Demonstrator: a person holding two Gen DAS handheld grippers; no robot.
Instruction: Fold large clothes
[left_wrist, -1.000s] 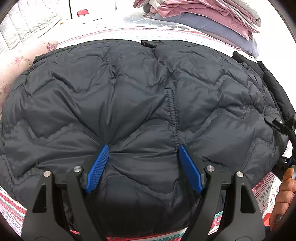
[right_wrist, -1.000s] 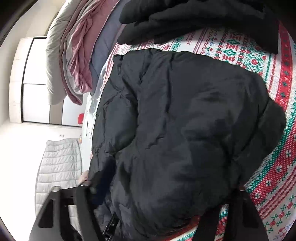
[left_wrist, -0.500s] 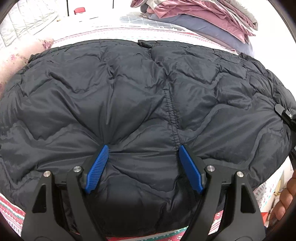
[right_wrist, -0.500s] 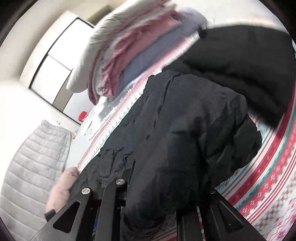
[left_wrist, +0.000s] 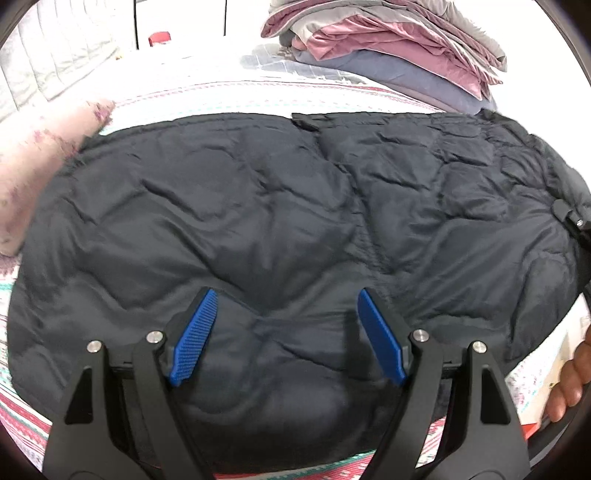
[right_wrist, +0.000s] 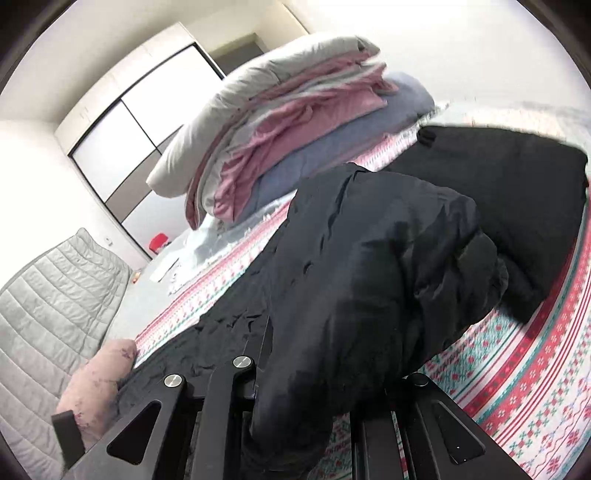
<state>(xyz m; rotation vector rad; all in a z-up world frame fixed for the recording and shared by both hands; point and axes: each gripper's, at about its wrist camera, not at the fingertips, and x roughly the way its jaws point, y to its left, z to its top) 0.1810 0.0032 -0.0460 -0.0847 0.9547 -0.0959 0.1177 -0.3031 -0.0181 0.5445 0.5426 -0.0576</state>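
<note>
A black quilted puffer jacket (left_wrist: 258, 203) lies spread across the bed. My left gripper (left_wrist: 286, 332) hovers low over its near hem, open, blue pads wide apart with fabric beneath them. In the right wrist view, a fold of the jacket (right_wrist: 369, 277) is bunched up and raised off the bed, draped over my right gripper (right_wrist: 317, 387). That gripper is shut on the fabric, and its fingertips are hidden by it. The right gripper's black frame (left_wrist: 570, 218) shows at the jacket's right edge in the left wrist view, with a hand (left_wrist: 569, 384) below it.
A stack of folded pink, grey and blue bedding (right_wrist: 277, 155) sits at the bed's far side. A second black garment (right_wrist: 517, 192) lies beyond the jacket. A pink pillow (left_wrist: 40, 158) is left of it. A red-and-green patterned bedspread (right_wrist: 535, 387) covers the bed.
My right gripper shut on the jacket's side, rose and rolled, pulling that fabric up off the bed. My left gripper stayed open over the near hem.
</note>
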